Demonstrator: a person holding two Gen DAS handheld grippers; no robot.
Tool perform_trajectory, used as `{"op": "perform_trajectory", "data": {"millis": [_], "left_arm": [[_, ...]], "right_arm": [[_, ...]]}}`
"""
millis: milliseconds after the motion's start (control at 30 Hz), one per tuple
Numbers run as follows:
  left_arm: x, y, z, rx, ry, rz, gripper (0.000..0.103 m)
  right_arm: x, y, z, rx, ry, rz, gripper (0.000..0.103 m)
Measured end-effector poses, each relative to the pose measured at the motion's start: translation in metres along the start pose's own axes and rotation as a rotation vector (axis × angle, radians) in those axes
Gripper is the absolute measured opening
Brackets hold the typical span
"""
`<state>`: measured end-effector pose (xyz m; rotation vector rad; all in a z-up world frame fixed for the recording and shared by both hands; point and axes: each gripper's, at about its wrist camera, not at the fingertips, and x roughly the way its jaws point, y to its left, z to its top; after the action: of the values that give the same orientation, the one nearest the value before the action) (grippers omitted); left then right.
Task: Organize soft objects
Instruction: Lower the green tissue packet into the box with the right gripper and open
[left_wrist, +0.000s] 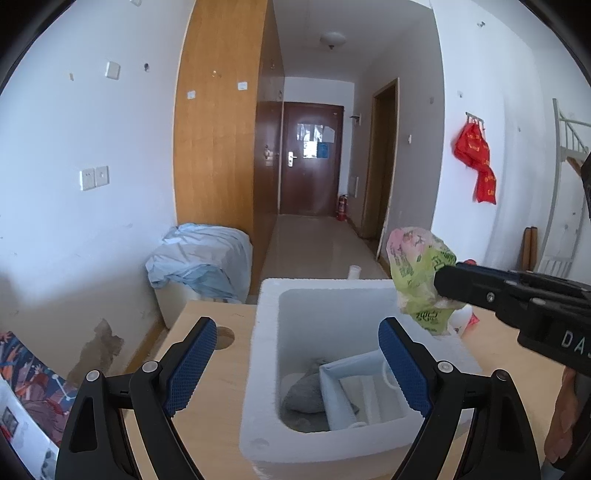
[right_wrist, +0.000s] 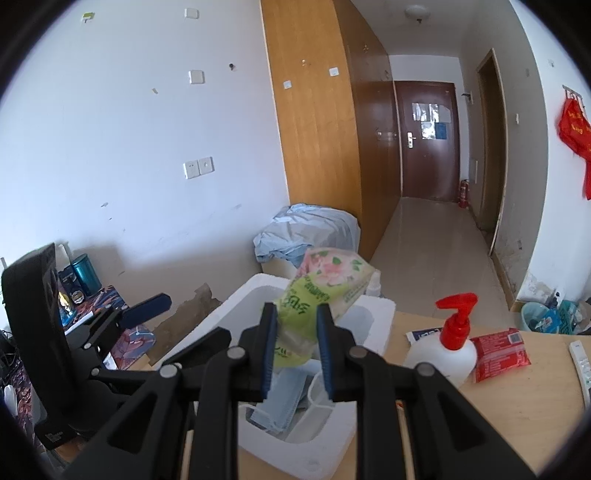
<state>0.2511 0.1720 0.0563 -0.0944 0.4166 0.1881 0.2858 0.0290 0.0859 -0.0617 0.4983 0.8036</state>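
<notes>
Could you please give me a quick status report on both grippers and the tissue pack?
Left gripper open, empty. Right gripper shut on tissue pack, above foam box. Nothing in the way.

The left gripper (left_wrist: 297, 371) is held with its blue-padded fingers (left_wrist: 190, 369) spread wide apart, nothing between them, angled slightly downward. The right gripper (right_wrist: 297, 349) is seen reaching in from the right side of the left camera's view, its fingers (right_wrist: 267, 350) drawn close and pressed on both sides of a soft packet (right_wrist: 314, 306) that is kept raised. Part of a hand (left_wrist: 563, 417) is glimpsed behind the left gripper's right finger.
</notes>
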Motion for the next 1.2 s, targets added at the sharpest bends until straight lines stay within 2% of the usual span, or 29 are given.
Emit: {"op": "perform_trajectory", "data": {"millis": [133,567,867,1200], "left_arm": [[0.0,0.005,0.001,-0.002,-0.001,0.026,0.09],[-0.002,0.014,0.001,-0.033,-0.004,0.026,0.09],[0.0,0.013,0.0,-0.036,0.0,0.03,0.09],[-0.001,0.015,-0.003,-0.04,-0.005,0.032,0.09]], "right_arm": [[0.007,0.003,-0.004,-0.004,0.018,0.018,0.025],[0.011,0.01,-0.008,-0.039,0.036,0.019,0.026],[0.011,0.009,-0.007,-0.027,0.039,0.006,0.039],[0.01,0.006,-0.009,-0.023,0.037,-0.006,0.043]]}}
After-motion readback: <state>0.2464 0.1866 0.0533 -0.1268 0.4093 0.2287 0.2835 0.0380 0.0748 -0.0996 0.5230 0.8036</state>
